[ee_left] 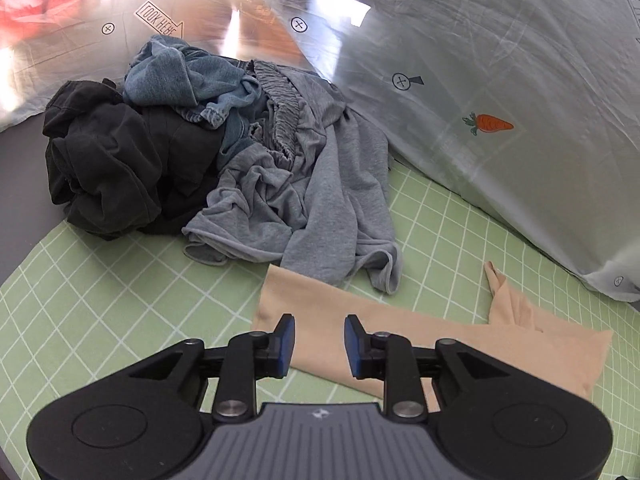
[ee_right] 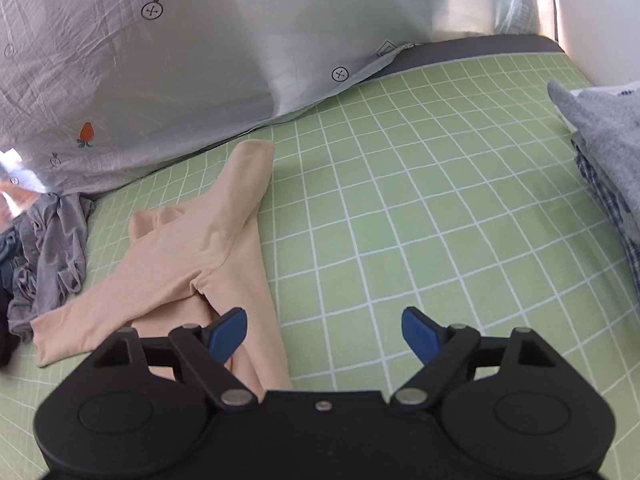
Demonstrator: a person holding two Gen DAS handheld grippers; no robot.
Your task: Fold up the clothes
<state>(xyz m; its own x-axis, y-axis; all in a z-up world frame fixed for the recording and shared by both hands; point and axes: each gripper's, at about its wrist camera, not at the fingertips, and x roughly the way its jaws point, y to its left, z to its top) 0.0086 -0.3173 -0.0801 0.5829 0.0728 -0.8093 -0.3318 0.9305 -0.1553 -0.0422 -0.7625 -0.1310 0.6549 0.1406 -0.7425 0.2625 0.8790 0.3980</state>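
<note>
Over the green sheet (ee_right: 400, 200), both tongs gape with nothing held: left gripper (ee_left: 320, 340) narrowly, above the beige top (ee_left: 400, 344); right gripper (ee_right: 324, 336) wide, the top (ee_right: 208, 248) at 10 o'clock, partly flattened, likely for folding. Crumpled pile (ee_left: 224, 148) beyond at 11.

We see open green sheet (ee_right: 400, 200) ahead of the right tongs (ee_right: 324, 334), bounded by a stack (ee_right: 604, 148) at right and a pale duvet (ee_right: 200, 60) behind. Before the left tongs (ee_left: 320, 340), a heap (ee_left: 200, 152) and beige top (ee_left: 320, 312) crowd the bed.
</note>
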